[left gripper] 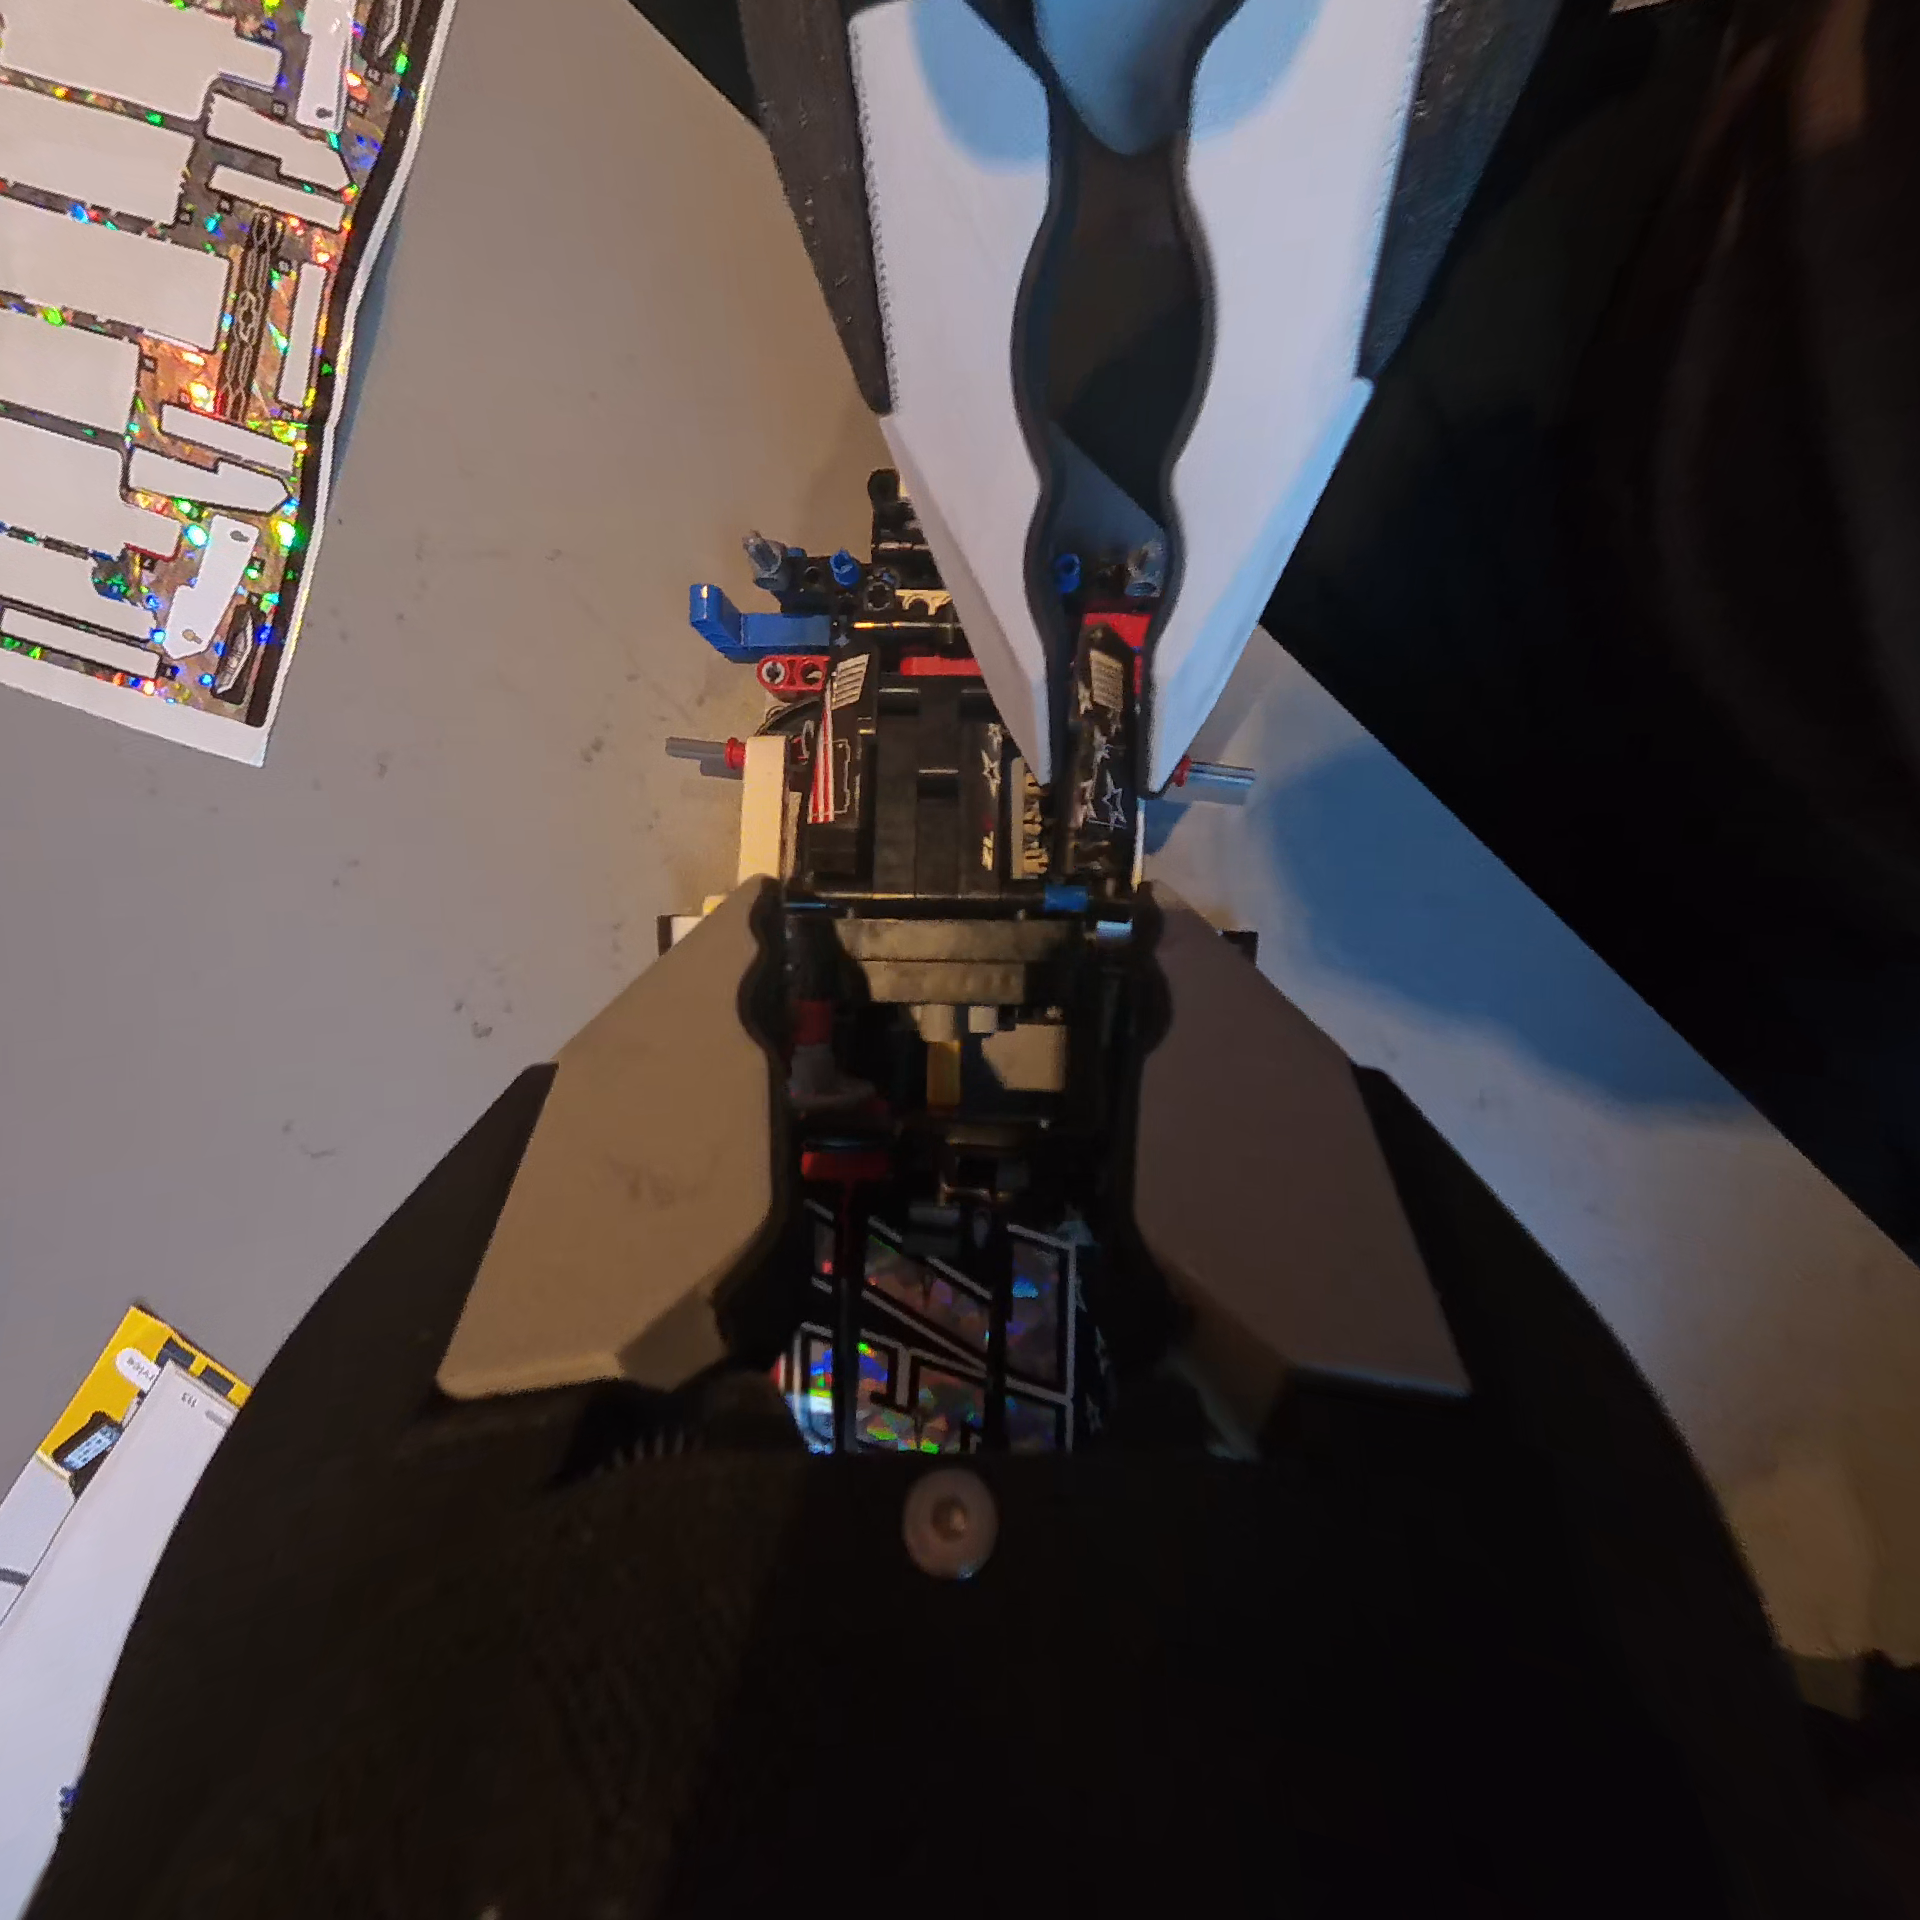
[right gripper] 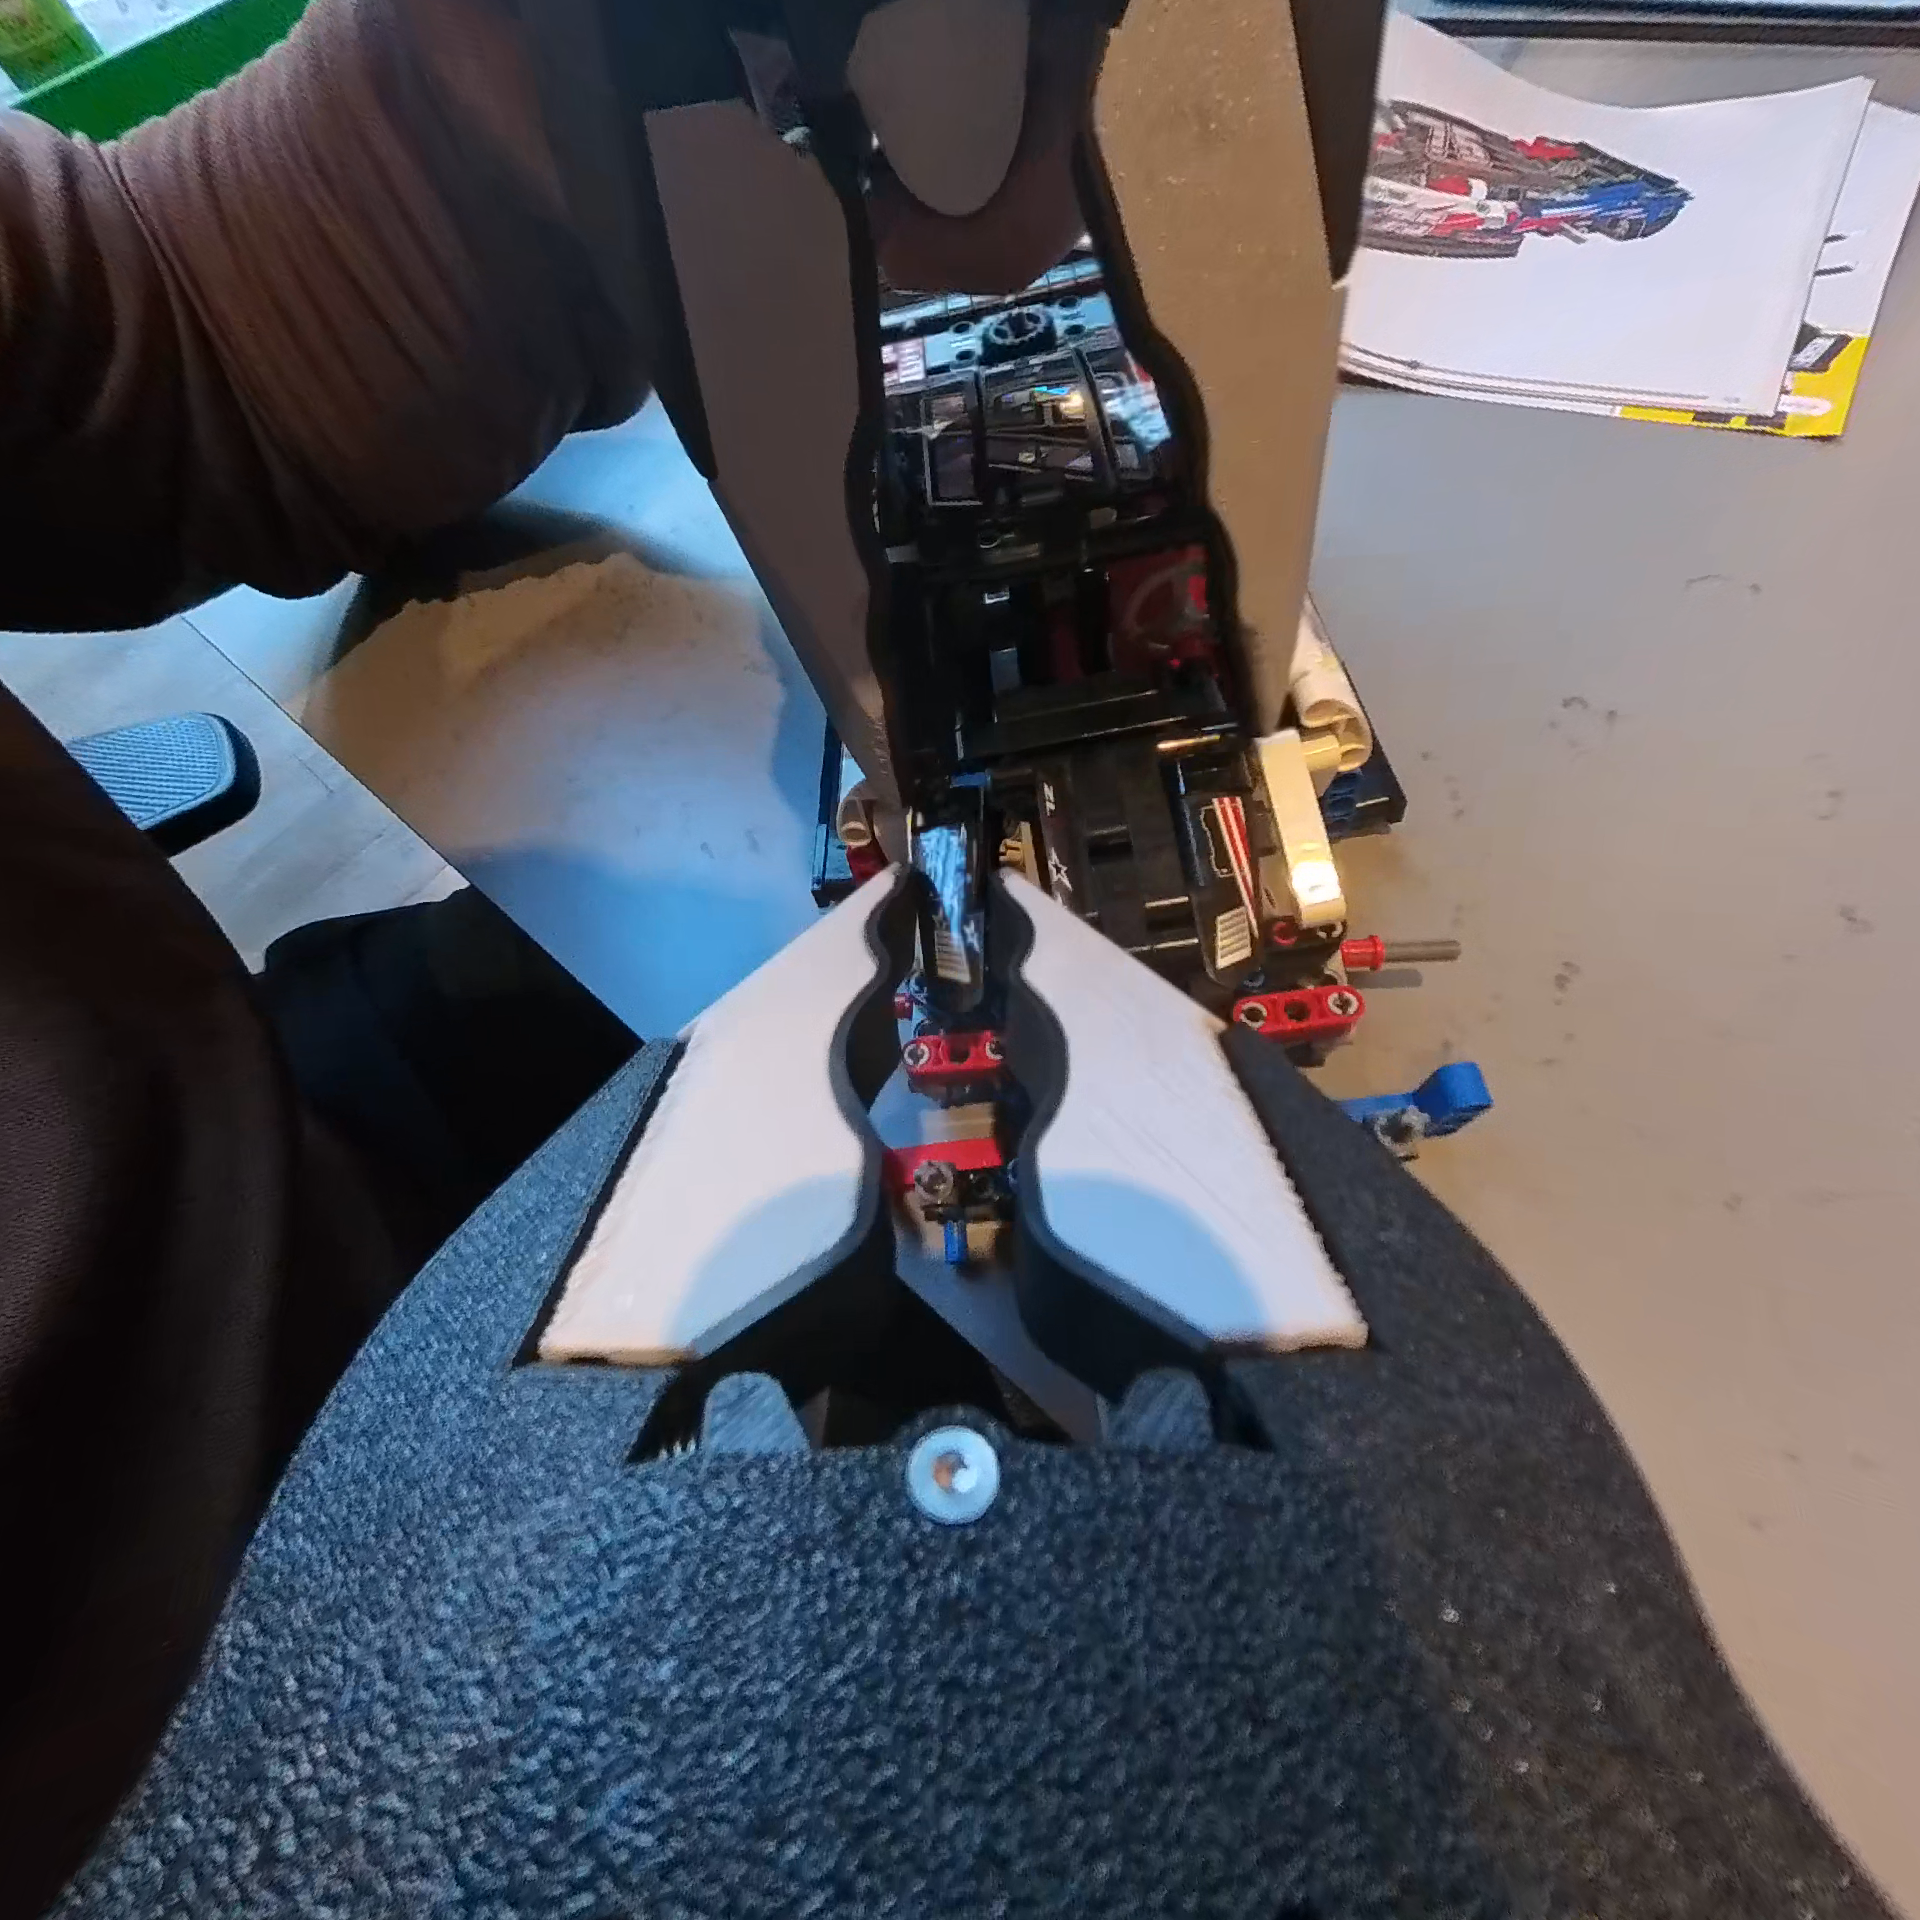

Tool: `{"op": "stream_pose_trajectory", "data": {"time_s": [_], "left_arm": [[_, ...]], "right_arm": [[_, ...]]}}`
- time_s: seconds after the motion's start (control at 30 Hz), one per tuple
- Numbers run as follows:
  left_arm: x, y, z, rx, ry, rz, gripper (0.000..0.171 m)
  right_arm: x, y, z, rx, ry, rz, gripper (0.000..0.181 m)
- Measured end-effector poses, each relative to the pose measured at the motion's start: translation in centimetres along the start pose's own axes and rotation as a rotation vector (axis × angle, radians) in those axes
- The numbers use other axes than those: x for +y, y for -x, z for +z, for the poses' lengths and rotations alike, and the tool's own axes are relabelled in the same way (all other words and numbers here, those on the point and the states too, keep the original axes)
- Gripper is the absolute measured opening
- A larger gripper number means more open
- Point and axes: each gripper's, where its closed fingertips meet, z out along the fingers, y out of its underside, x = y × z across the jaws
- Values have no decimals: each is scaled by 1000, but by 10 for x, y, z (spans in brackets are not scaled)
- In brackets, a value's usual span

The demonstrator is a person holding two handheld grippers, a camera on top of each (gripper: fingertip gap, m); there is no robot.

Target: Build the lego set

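Observation:
A black lego car with star and flag stickers lies on the grey table, near its edge. My left gripper, with beige fingers, is shut across the width of the car's body. My right gripper, with white fingers, is shut on a black starred side panel at the car's side. In the left wrist view the right gripper comes in from the top, pinching that panel. In the right wrist view the left gripper straddles the car from above. A blue angled piece sticks out at one end.
A holographic sticker sheet lies at the far left. An instruction booklet lies beyond the car and also shows in the left wrist view. A brown sleeve and a chair armrest are off the table edge. A green box is behind. The tips of both grippers are at nearly the same place.

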Motion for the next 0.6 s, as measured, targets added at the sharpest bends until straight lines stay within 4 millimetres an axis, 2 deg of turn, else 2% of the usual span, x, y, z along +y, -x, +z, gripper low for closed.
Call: {"op": "stream_pose_trajectory", "data": {"time_s": [0.6], "left_arm": [[1,0,0,17,12,-2,63]], "right_arm": [[1,-1,1,-4,17,-8,13]]}}
